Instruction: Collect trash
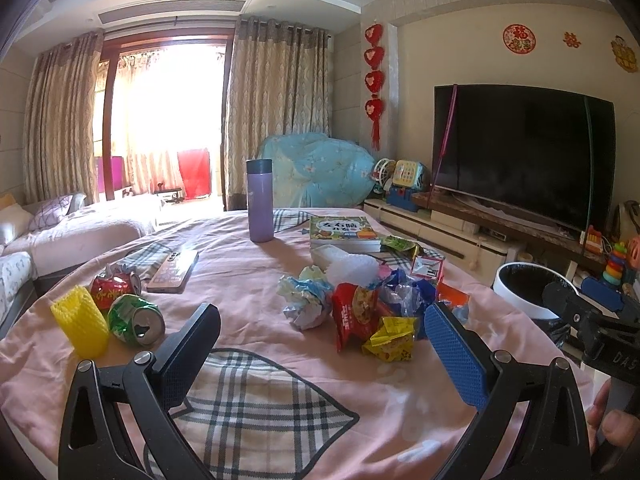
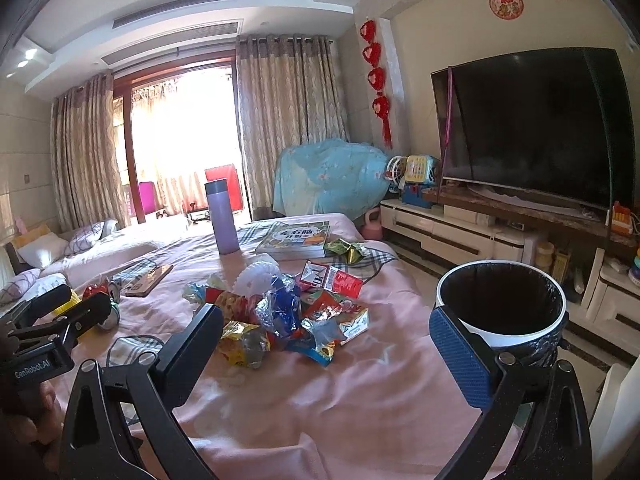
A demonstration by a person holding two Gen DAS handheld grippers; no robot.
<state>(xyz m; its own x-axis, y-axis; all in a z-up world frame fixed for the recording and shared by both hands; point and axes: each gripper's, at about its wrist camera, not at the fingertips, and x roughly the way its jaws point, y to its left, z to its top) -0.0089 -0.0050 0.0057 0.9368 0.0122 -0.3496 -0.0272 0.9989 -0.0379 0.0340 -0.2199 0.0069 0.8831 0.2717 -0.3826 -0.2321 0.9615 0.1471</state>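
A heap of snack wrappers [image 1: 372,312] [image 2: 288,320] lies on the pink cloth-covered table [image 1: 280,380]. Left of it lie a crushed green can [image 1: 136,320], a crushed red can [image 1: 114,286] and a yellow foam net sleeve [image 1: 80,326]. A crumpled paper ball [image 1: 306,298] sits beside the heap. My left gripper [image 1: 324,340] hovers open just short of the wrappers, nothing between its fingers. My right gripper [image 2: 326,346] is also open and empty, in front of the heap. A white bin with a black liner [image 2: 500,304] [image 1: 524,288] stands off the table's right edge.
On the table stand a purple flask [image 1: 260,200] and lie a children's book [image 1: 344,232], a phone [image 1: 174,270] and a red-and-white cigarette box [image 2: 320,276]. A sofa [image 1: 80,228] is at left, a TV [image 2: 532,124] on a low cabinet at right.
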